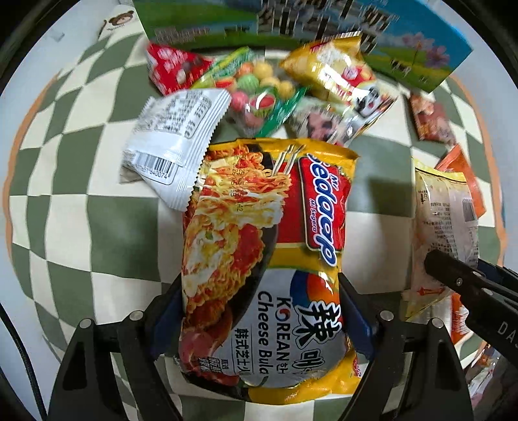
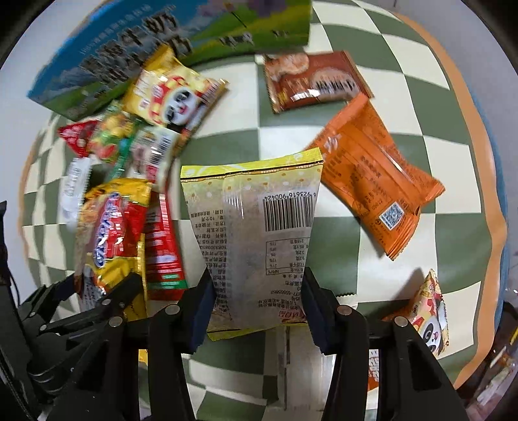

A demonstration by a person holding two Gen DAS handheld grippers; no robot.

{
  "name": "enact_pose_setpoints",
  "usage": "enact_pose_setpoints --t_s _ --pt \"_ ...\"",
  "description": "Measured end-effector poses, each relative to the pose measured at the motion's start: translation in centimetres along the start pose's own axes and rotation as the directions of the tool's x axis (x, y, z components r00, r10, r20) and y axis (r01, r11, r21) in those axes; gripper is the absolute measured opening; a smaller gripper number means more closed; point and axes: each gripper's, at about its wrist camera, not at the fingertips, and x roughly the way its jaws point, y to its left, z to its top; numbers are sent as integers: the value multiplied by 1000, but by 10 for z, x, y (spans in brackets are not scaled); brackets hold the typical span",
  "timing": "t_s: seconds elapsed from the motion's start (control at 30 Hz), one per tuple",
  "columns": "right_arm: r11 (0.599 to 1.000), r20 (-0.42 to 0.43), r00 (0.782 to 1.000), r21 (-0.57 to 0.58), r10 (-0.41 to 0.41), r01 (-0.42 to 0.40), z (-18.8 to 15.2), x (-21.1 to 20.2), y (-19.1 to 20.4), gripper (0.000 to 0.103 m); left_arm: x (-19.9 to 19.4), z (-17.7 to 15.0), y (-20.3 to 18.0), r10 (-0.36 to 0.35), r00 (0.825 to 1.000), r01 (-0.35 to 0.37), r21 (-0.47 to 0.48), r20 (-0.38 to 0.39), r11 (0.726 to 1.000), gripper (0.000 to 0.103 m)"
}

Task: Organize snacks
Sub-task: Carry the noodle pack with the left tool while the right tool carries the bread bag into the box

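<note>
My left gripper is shut on a yellow and red Sedaap noodle packet, held above the checked cloth; the packet also shows in the right wrist view. My right gripper is shut on a pale yellow snack packet with a barcode, which shows at the right edge of the left wrist view. A pile of snacks lies ahead: a white packet, a bag of coloured candies, a yellow panda packet and a red packet.
A blue and green carton stands at the back on the green and cream checked cloth. An orange packet, a brown packet and a second panda packet lie to the right.
</note>
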Motion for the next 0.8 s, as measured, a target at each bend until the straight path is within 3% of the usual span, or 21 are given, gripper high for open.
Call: enact_pose_setpoints --t_s 0.27,0.37,0.5,0.6,0.7,0.8 --pt "992 111 986 -36 121 -118 12 -89 -6 53 -109 -15 4 -54 990 57 -19 132 998 85" --pt "987 162 974 -45 160 -154 29 -119 -6 53 -138 2 6 -88 978 95 -31 187 995 85" --pt "976 219 952 -51 216 -210 64 -137 30 53 -180 37 8 -153 961 168 -49 232 985 85" --pt "971 259 936 -57 239 -232 98 -152 43 53 -196 73 4 -168 952 185 -44 256 982 85" --pt "969 281 927 -55 247 -242 137 -157 52 53 -193 121 -8 -171 952 186 -35 255 982 85" --pt "968 273 930 -39 247 -246 182 -145 60 53 -161 177 -30 -161 962 172 -34 219 985 85"
